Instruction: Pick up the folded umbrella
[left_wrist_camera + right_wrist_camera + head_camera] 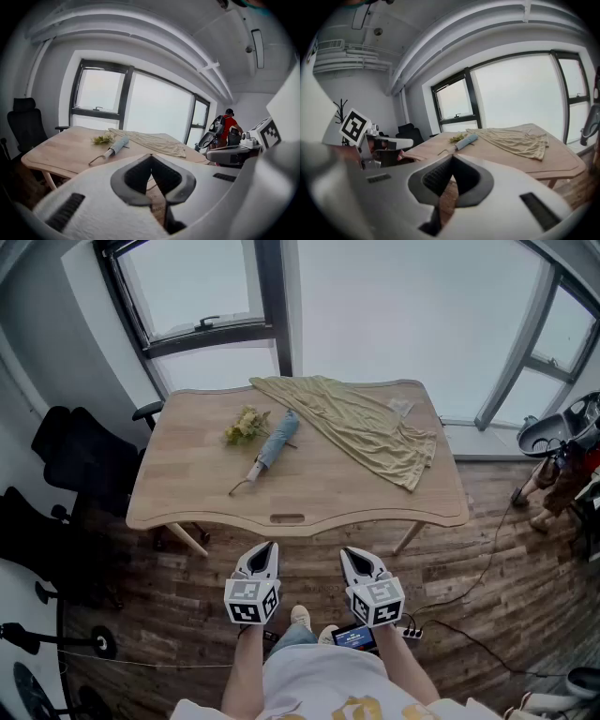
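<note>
The folded umbrella point(272, 448), pale blue with a thin hooked handle, lies on the wooden table point(187, 493), left of its middle. It also shows far ahead in the left gripper view as the umbrella point(117, 146) and in the right gripper view as the umbrella point(465, 140). Both grippers hang well short of the table's near edge, over the floor. My left gripper point(265, 547) point(151, 157) is shut and holds nothing. My right gripper point(349, 553) point(452, 158) has its jaw tips together, also with nothing held.
A small bunch of yellow-green flowers point(246, 425) lies beside the umbrella. A yellow-green cloth point(366, 426) is spread over the table's back right. Black office chairs point(80, 460) stand at the left. A person in red point(228, 125) stands by the window at the right.
</note>
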A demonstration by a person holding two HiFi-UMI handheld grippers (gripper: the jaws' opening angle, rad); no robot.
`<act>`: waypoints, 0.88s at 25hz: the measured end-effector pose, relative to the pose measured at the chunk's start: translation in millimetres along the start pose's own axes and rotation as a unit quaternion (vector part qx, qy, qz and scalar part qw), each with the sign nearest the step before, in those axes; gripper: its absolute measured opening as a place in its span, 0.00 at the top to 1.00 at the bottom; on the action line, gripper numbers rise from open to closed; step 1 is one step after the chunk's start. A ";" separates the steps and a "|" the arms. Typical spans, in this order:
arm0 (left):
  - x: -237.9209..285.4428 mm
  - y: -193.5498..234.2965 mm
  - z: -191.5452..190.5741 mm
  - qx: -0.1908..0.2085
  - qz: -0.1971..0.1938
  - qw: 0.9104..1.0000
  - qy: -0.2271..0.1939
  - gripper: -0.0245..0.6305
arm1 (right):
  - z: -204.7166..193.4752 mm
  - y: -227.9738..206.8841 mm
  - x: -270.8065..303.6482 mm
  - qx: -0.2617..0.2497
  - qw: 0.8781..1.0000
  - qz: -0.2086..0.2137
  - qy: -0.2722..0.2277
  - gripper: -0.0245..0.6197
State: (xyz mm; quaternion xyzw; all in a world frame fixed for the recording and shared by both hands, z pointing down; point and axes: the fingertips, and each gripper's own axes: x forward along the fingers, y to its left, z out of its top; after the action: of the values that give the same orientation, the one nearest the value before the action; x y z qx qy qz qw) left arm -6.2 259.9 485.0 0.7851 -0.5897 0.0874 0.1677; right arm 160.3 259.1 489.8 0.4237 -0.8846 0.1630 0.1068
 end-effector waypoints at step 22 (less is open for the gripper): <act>-14.5 4.7 6.4 -0.006 0.003 1.000 -0.013 0.93 | 12.0 4.8 -12.4 0.008 1.000 -0.001 -0.031 0.95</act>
State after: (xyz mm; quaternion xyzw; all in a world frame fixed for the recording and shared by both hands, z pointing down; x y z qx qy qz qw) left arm -15.2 269.5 475.0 0.7835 -0.5948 0.0743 0.1640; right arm 163.6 266.3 473.7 0.4300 -0.8858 0.1570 0.0764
